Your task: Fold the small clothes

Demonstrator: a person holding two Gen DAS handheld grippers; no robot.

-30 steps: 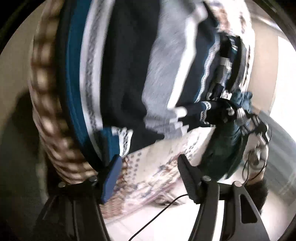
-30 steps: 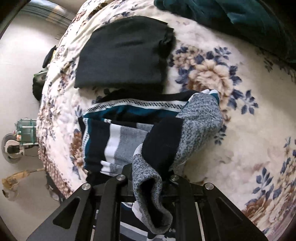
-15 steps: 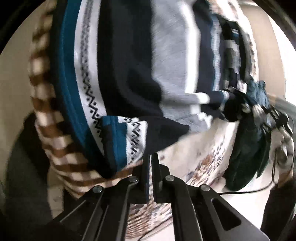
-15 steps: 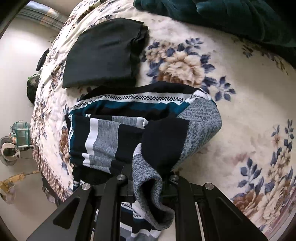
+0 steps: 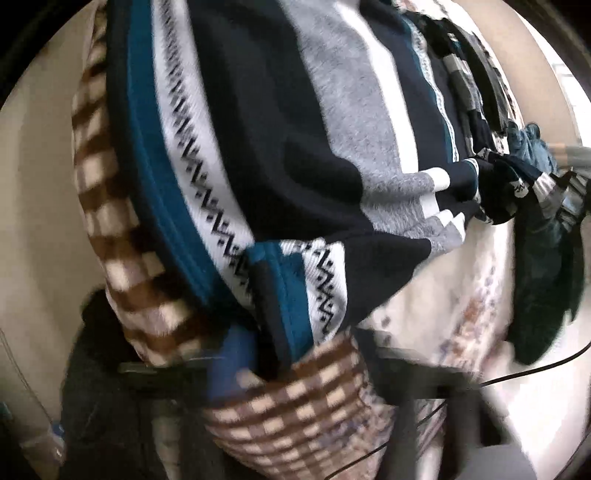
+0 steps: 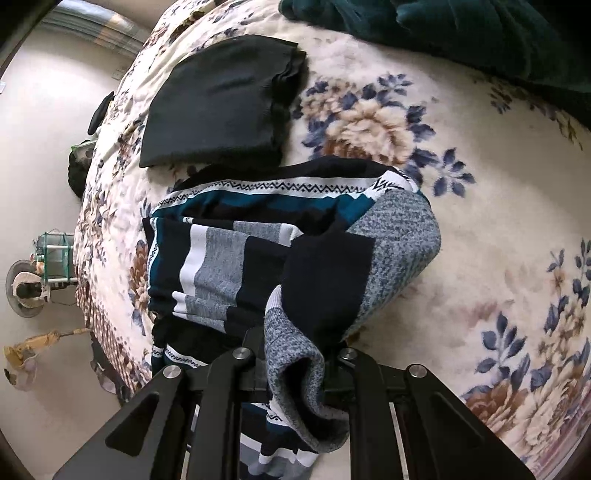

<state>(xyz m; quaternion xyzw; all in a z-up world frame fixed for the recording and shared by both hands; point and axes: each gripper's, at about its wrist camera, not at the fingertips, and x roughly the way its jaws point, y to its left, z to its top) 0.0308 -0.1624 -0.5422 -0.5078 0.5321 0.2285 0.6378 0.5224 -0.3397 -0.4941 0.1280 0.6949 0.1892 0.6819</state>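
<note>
Right hand-held gripper (image 6: 295, 365) angles steeply down, its jaws clamped on a grey-and-navy fold of the sweater (image 6: 236, 258), the rest of which lies spread on the floral bed (image 6: 480, 229) just in front of a folded black garment (image 6: 221, 107). Left hand-held gripper (image 5: 266, 354), blurred and also pointing steeply down, has just closed on the sweater's teal zigzag hem at the bed's checked edge (image 5: 295, 413). Beyond lie a dark green blanket (image 6: 461, 33) at the bed's far side and pale floor (image 6: 40, 122) with clutter beside the bed.
</note>
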